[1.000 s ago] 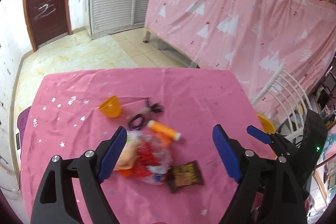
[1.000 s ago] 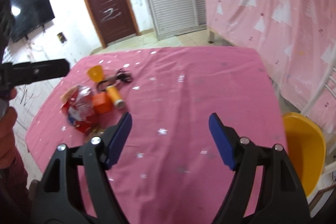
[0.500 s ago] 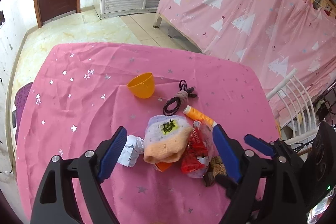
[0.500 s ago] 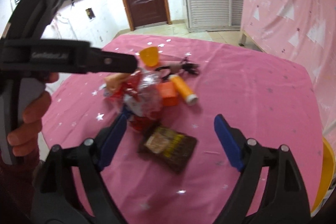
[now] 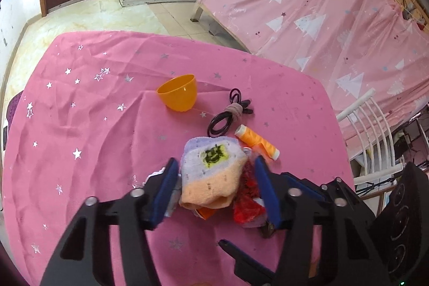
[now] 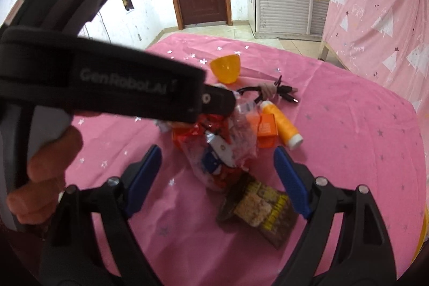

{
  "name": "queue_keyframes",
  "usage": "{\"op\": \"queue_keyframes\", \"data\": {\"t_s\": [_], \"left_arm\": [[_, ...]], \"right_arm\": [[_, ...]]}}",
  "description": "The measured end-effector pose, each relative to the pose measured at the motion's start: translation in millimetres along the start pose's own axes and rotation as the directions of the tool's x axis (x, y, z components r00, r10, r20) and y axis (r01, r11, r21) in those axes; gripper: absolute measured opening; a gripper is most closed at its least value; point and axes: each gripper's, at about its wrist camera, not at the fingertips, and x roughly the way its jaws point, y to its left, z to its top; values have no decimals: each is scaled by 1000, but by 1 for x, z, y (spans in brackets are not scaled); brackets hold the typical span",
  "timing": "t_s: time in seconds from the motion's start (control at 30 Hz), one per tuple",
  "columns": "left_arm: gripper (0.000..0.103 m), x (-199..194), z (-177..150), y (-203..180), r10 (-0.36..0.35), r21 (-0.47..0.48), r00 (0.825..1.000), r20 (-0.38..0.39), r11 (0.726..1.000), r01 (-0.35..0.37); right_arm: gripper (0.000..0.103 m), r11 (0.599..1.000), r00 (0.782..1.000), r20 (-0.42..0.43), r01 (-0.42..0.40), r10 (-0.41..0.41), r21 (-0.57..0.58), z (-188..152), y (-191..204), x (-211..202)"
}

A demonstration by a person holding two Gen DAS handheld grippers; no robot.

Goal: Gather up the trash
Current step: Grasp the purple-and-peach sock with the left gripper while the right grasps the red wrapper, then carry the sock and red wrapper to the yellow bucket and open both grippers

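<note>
Since a second ago the left gripper [image 5: 215, 189] has dropped over the sock [image 5: 211, 176], its jaws closing around it, contact hard to judge; the right gripper [image 6: 217, 173] gapes empty over the red wrapper [image 6: 222, 154] mid-table, nearer the right edge.

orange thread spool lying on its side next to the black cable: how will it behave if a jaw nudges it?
The orange thread spool lies on its side on the pink tablecloth, so it would probably roll if nudged across its axis. The wound thread looks grippy rather than slick, and the spool seems light. The wrinkled cloth may stop it early.
</note>
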Motion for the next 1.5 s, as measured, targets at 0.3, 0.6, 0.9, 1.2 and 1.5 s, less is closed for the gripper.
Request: {"op": "queue_keyframes", "data": {"t_s": [0.3,0.6,0.9,1.2,1.5], "left_arm": [[49,-8,-3,14,-58,-63,998,9,996,58],[49,-12,-4,10,-60,-49,998,22,997,61],[22,0,-8,-7,45,19,999,15,999,-45],[11,-31,-4,-16,94,42,990,108,994,-99],[11,-57,1,-33,97,63,982,165,992,-109]], "right_arm": [[50,1000,1000,-22,11,-11,-5,3,1,10],[43,996,999,5,54,-54,68,6,-20,-2],[43,989,995,66,59,-69,138,6,-38,-15],[43,992,989,140,22,-40,126,3,-32,-28],[43,985,978,194,44,-76,164,3,-51,-51]]}}
